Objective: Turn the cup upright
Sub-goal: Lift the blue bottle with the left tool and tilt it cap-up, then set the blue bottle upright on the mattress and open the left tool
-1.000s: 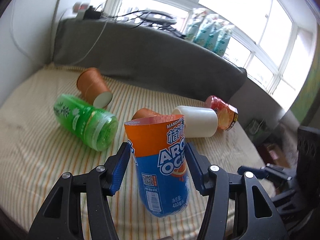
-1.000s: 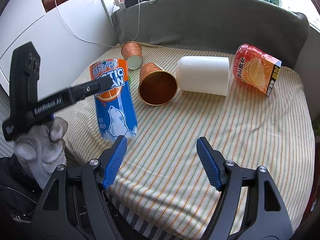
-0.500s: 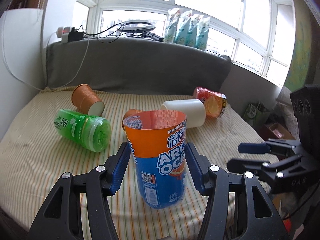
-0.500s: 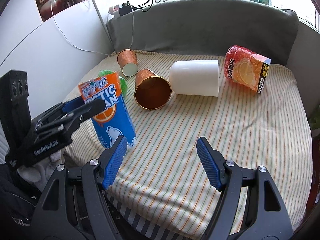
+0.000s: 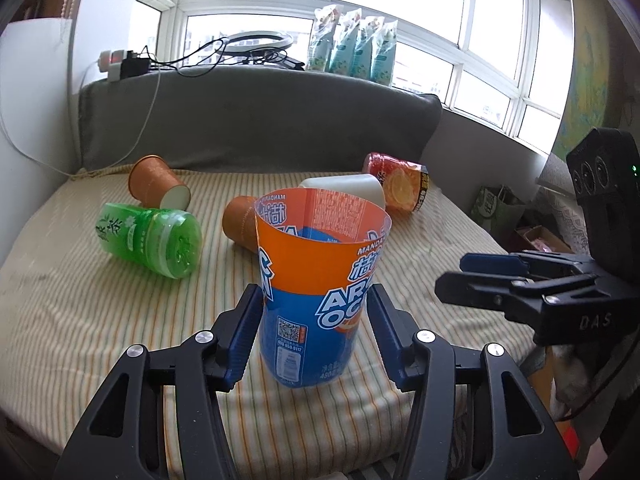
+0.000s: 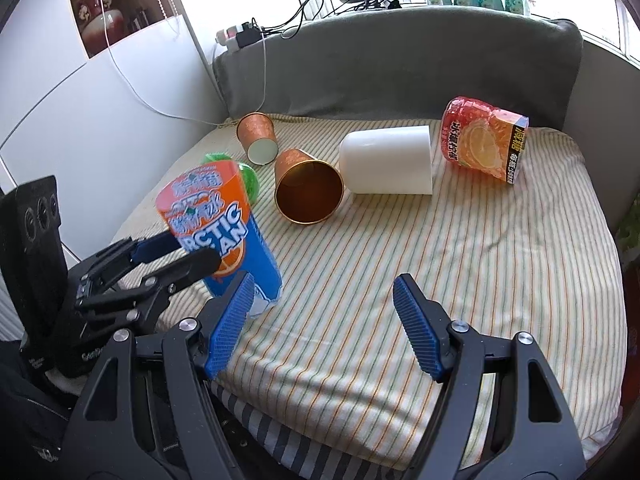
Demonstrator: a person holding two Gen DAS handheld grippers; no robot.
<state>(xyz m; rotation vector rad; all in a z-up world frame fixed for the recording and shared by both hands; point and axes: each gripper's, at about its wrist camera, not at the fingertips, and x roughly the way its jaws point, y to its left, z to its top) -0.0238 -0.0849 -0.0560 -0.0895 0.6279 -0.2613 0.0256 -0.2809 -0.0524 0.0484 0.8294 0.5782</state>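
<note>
Orange-and-blue cup (image 5: 320,288), green bottle (image 5: 154,238), white cup (image 6: 390,166), striped cushion (image 6: 500,260)

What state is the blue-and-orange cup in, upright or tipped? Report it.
Upright. The blue-and-orange cup stands with its open mouth up and its base on the striped cushion, between the left gripper fingers.

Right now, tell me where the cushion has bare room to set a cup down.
Bare striped cushion lies before the open right gripper, bordered by the white cup and orange-label bottle behind. Crowded at back left: copper cup, paper cup, green bottle.
</note>
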